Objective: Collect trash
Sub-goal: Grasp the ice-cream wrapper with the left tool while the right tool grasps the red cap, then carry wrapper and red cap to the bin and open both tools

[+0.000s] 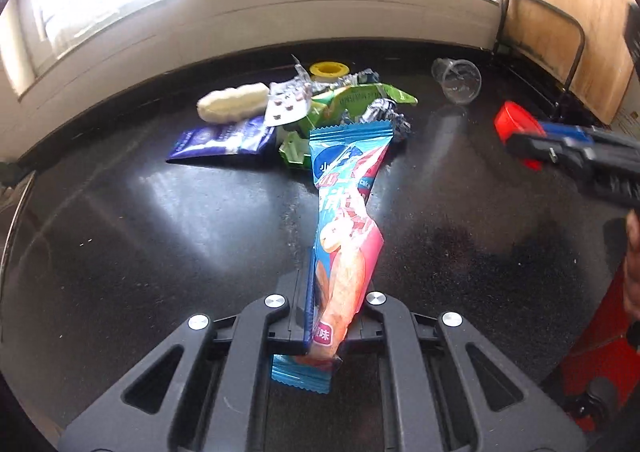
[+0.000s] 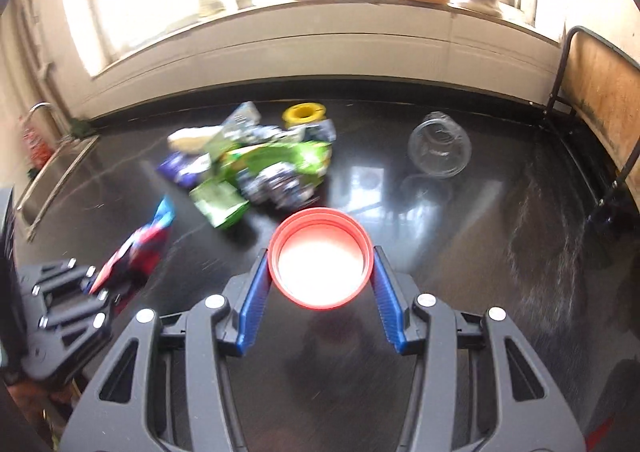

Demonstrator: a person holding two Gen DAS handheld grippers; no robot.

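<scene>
Red lid (image 2: 320, 258) sits clamped in my right tool (image 2: 320, 276), a blue-and-pink wrapper (image 1: 340, 236) pinched flat in my left tool (image 1: 330, 326), both lifted off the black worktop (image 1: 140, 232) for binning; more wrappers (image 2: 256, 164) wait ahead.

A home kitchen: a black countertop (image 2: 460, 220) ran beneath a sunlit windowsill (image 2: 320, 8) of vases, a sink (image 2: 52, 176) at its left end.

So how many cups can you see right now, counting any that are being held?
2. A red cup is held in the right gripper; a clear plastic cup lies tipped on the black counter, right of the wrapper pile. The pile could hide more.
</scene>
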